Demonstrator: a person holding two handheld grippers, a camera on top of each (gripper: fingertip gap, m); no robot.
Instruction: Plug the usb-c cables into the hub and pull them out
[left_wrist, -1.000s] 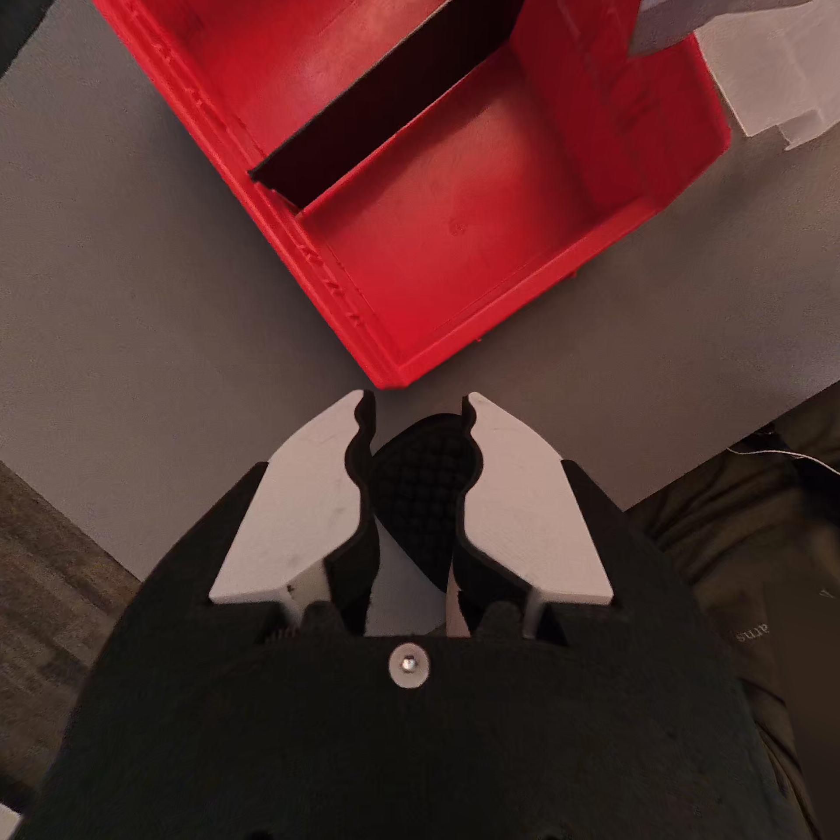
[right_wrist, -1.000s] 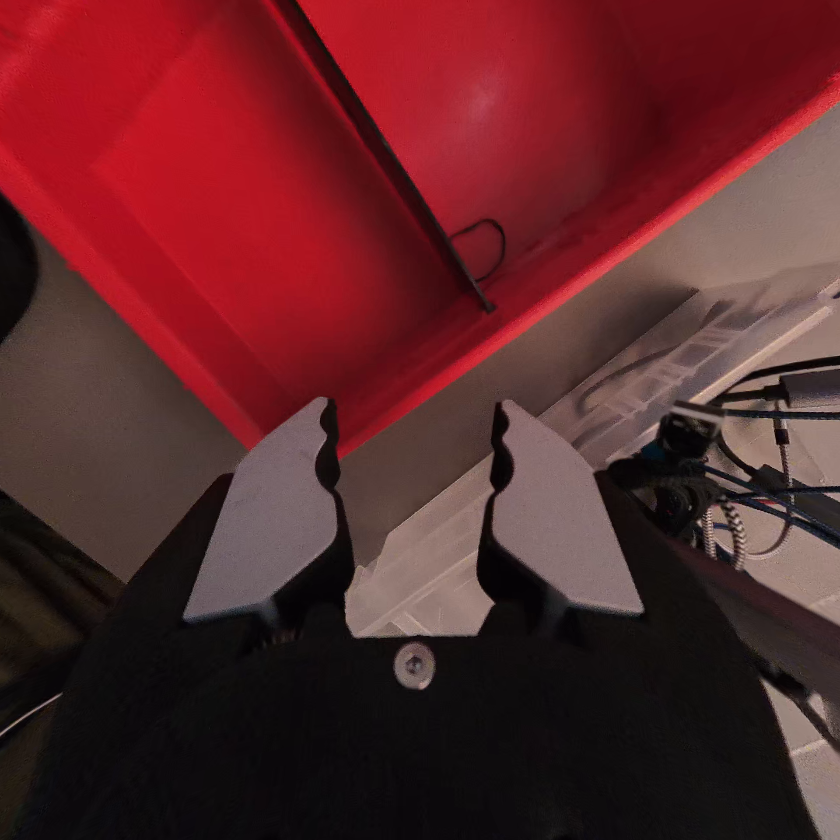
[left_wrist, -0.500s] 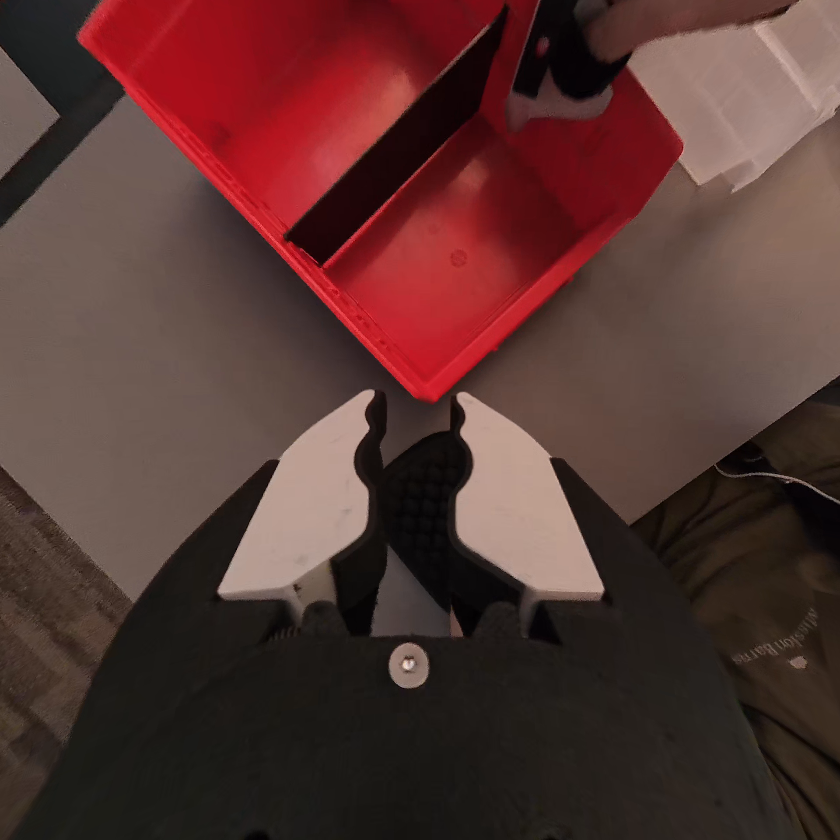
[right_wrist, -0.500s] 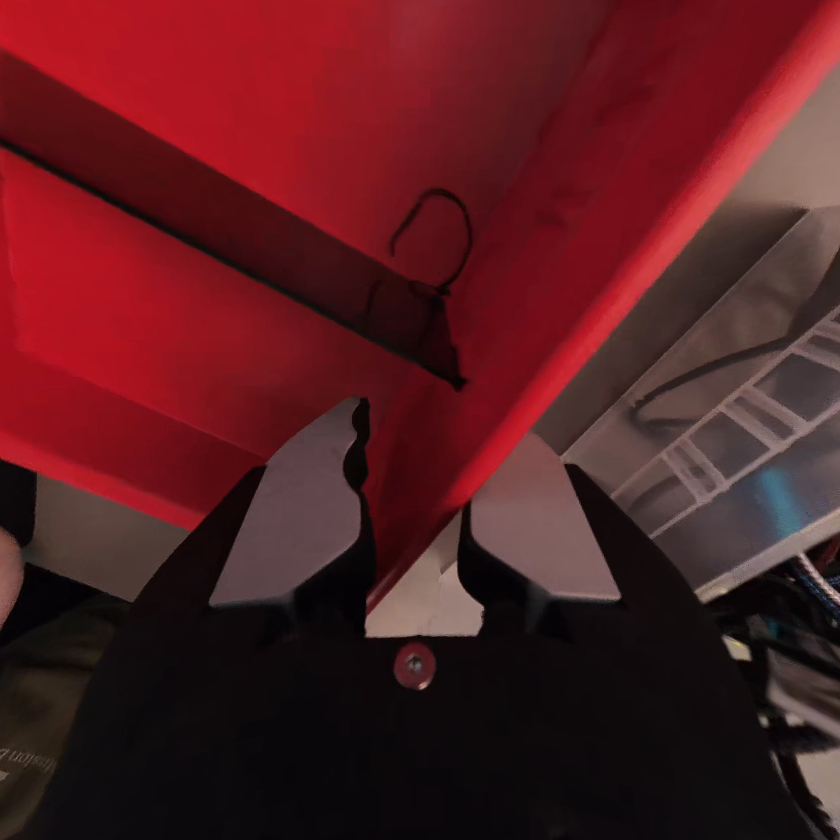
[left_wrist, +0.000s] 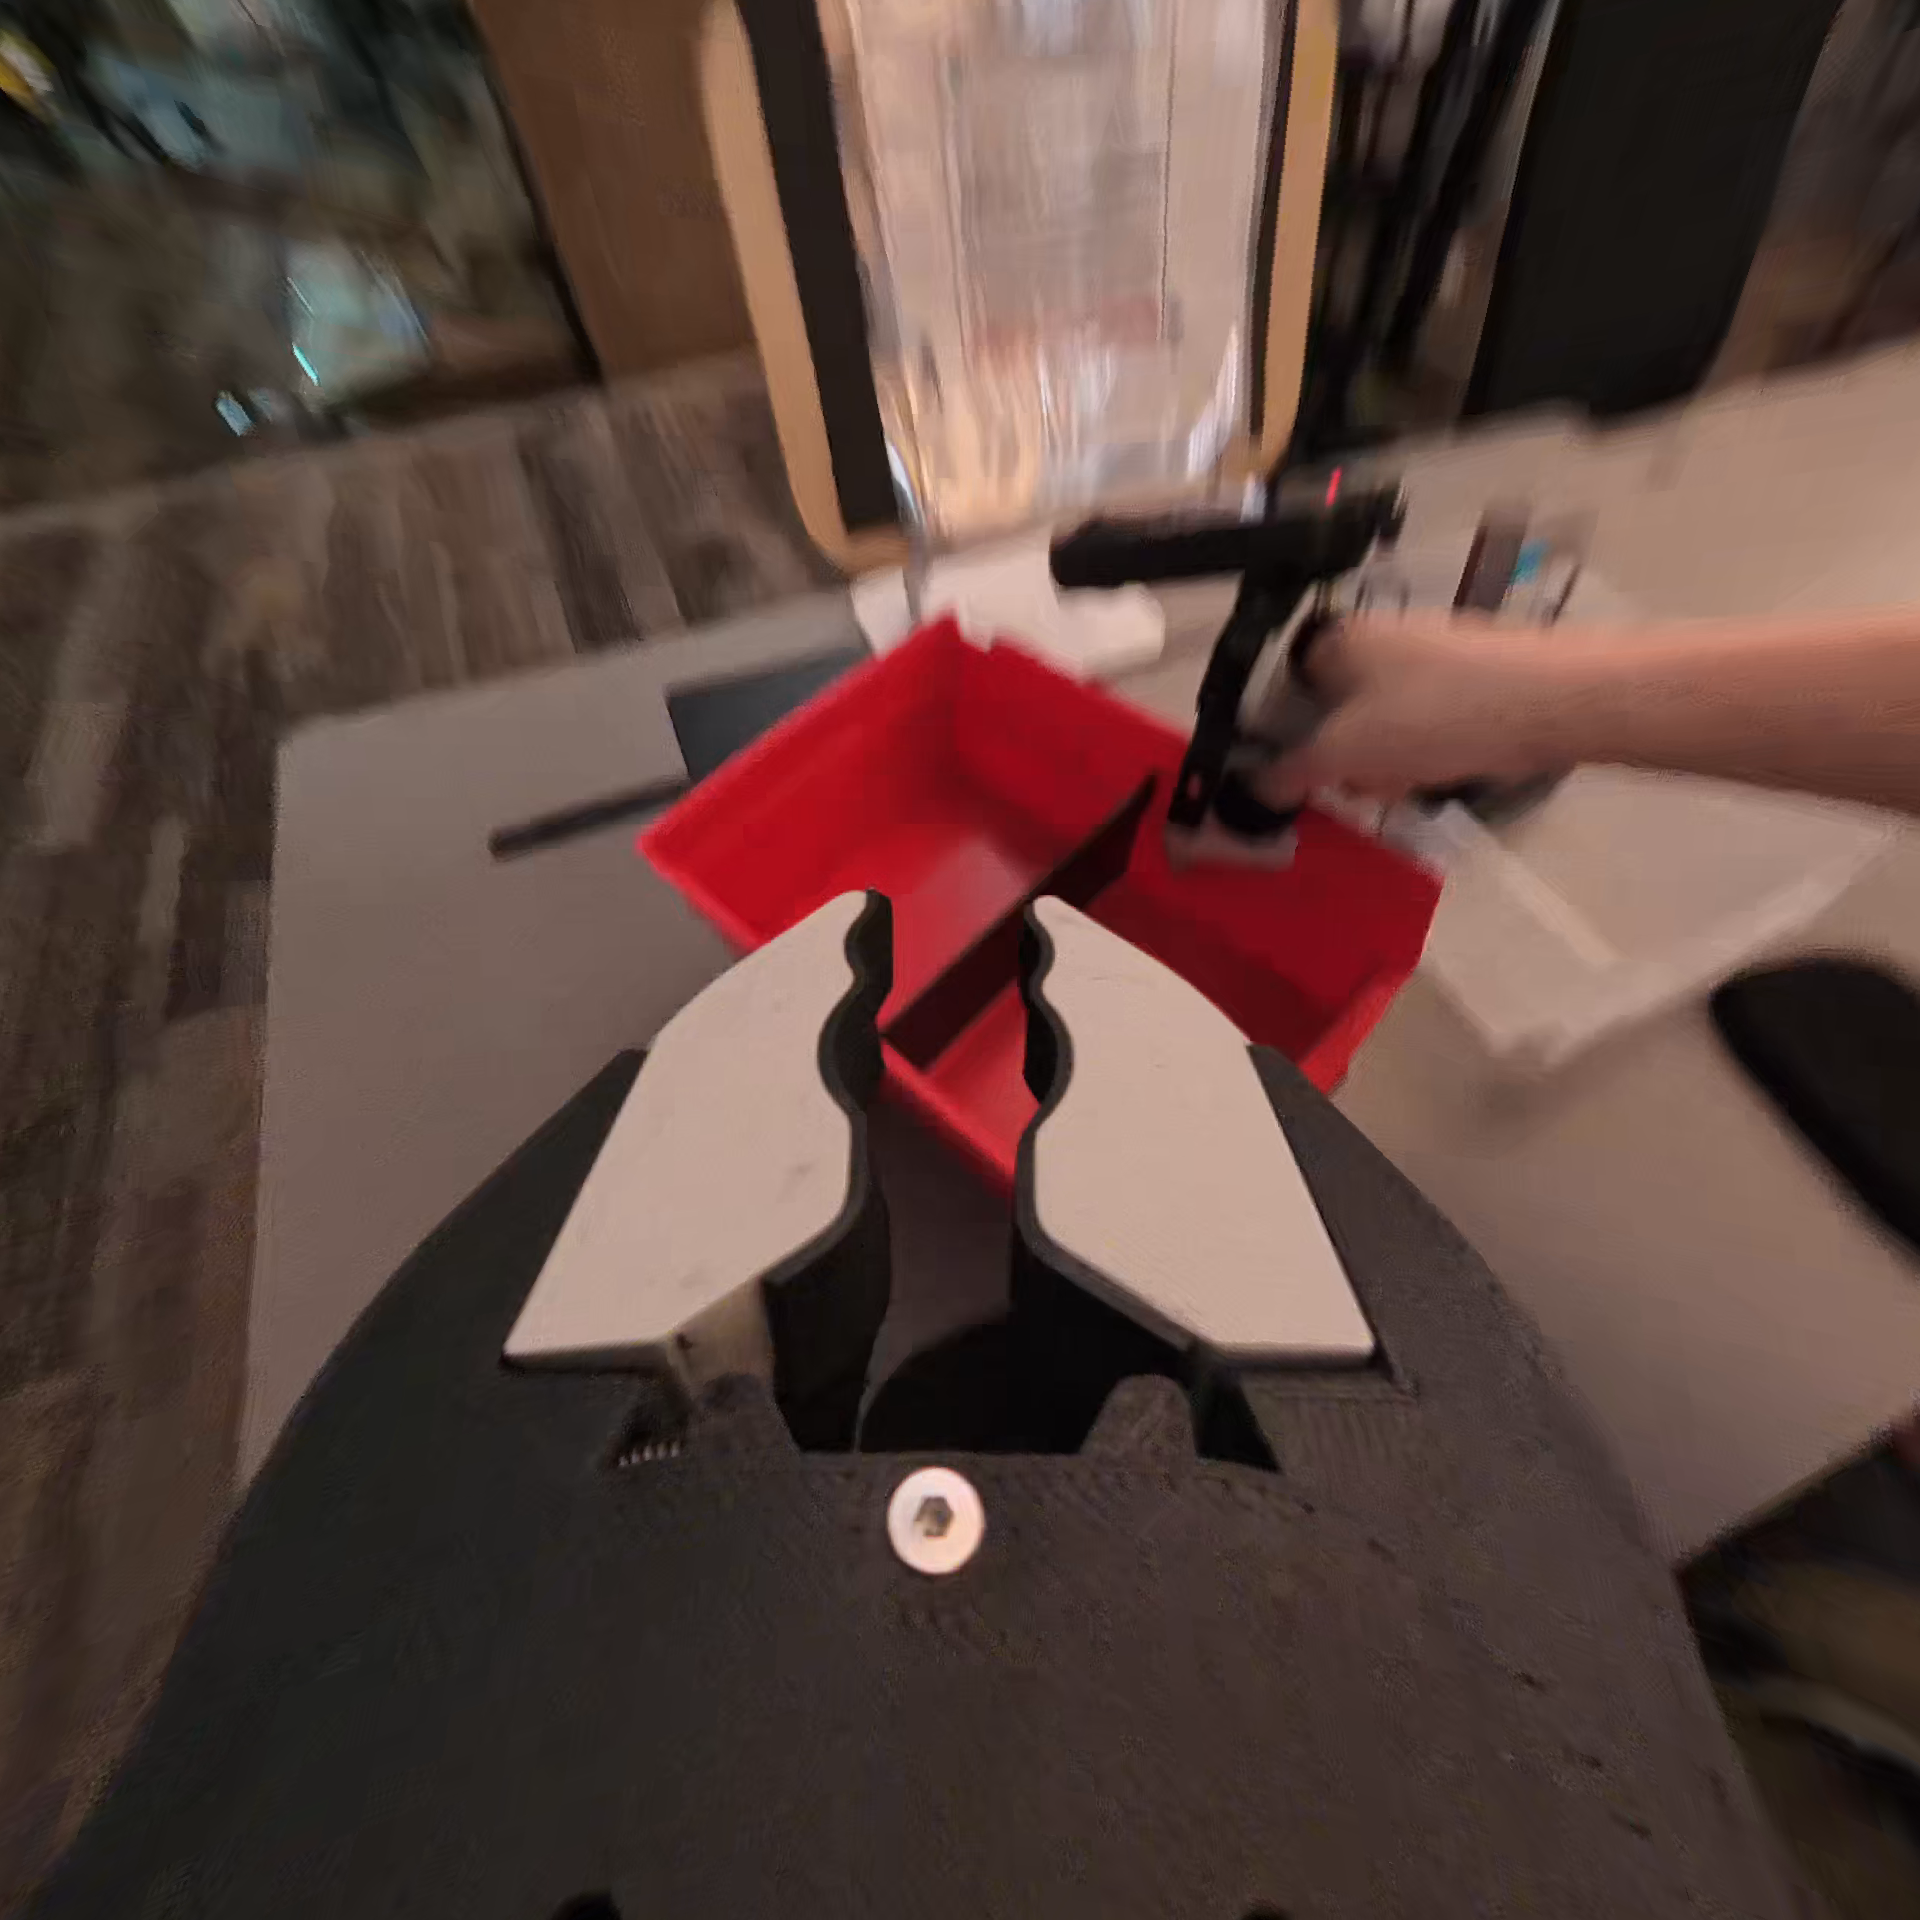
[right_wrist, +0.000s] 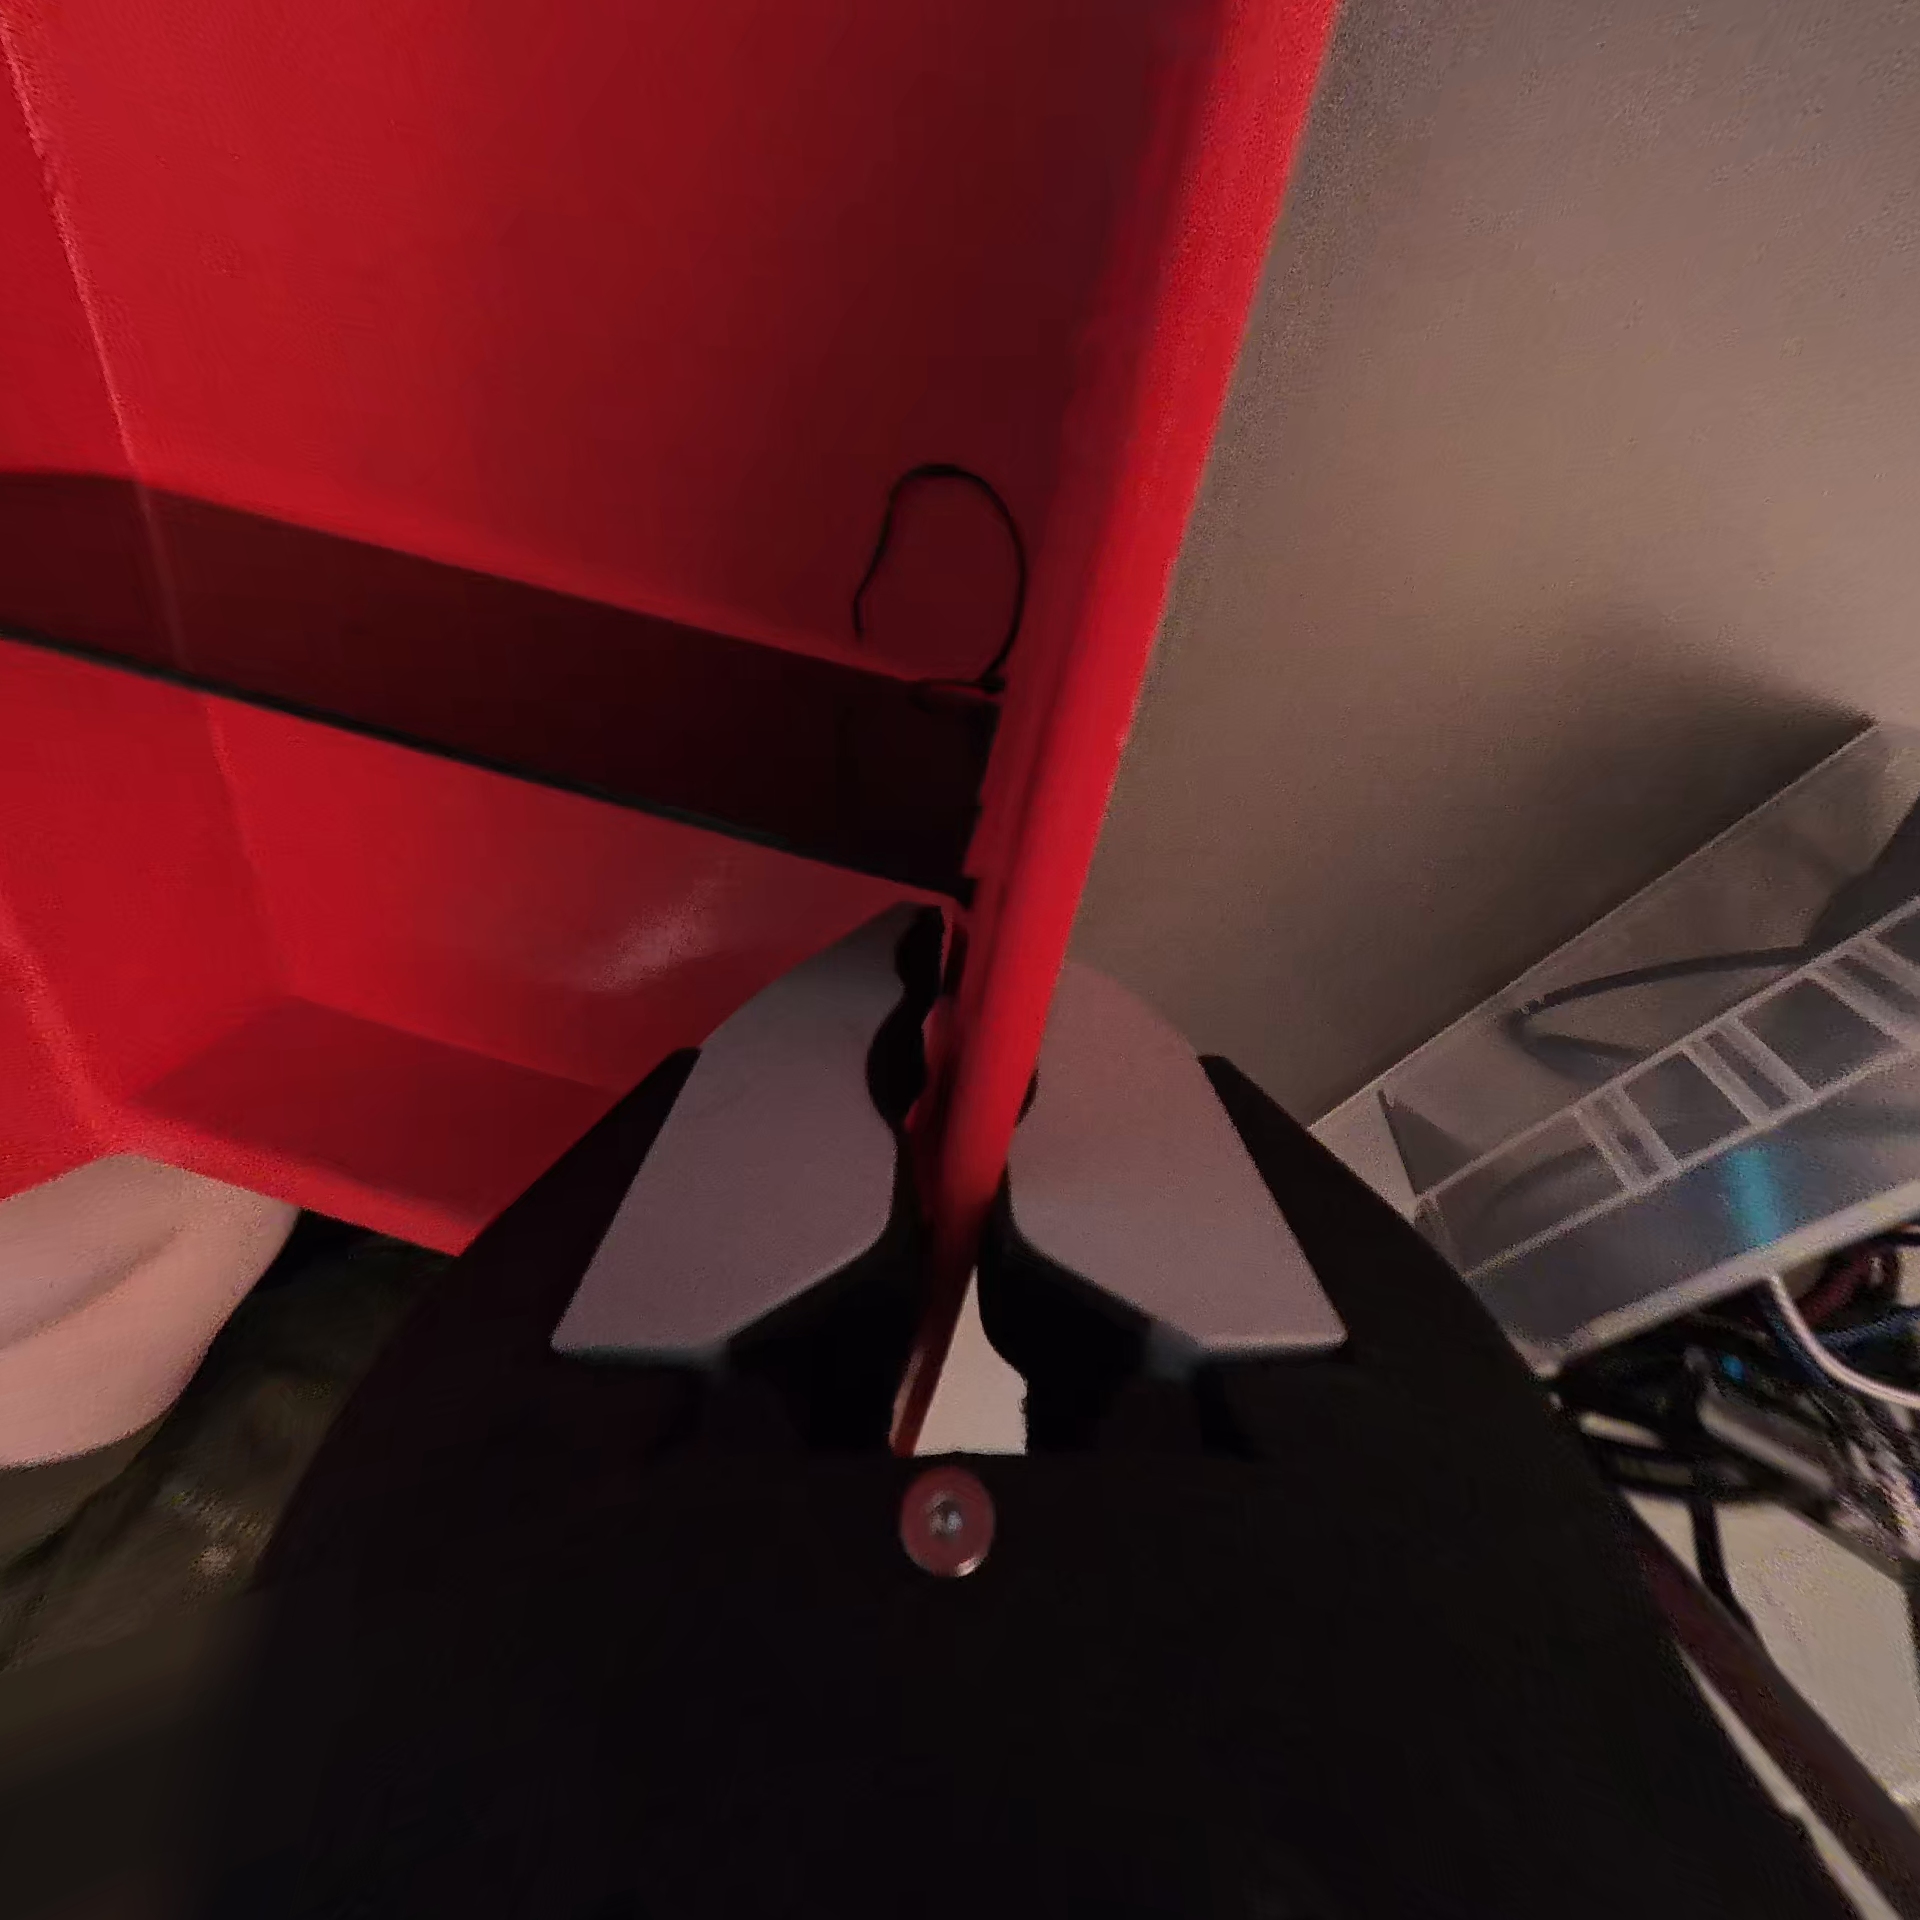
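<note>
Dim, warm indoor light in both views. The left wrist view is smeared by motion blur, heaviest toward twelve o'clock, with wide-angle stretching at its edges. In the right wrist view the red bin (right_wrist: 623, 312) is soft-edged, with a pale glare patch near center.

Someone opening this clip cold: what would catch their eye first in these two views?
The red bin, split by a dark divider, sits on the grey table ahead of the empty, open left gripper. The right gripper is clamped on the bin's side wall, gripped by a hand. A tangle of cables lies beside a clear tray at right.
</note>
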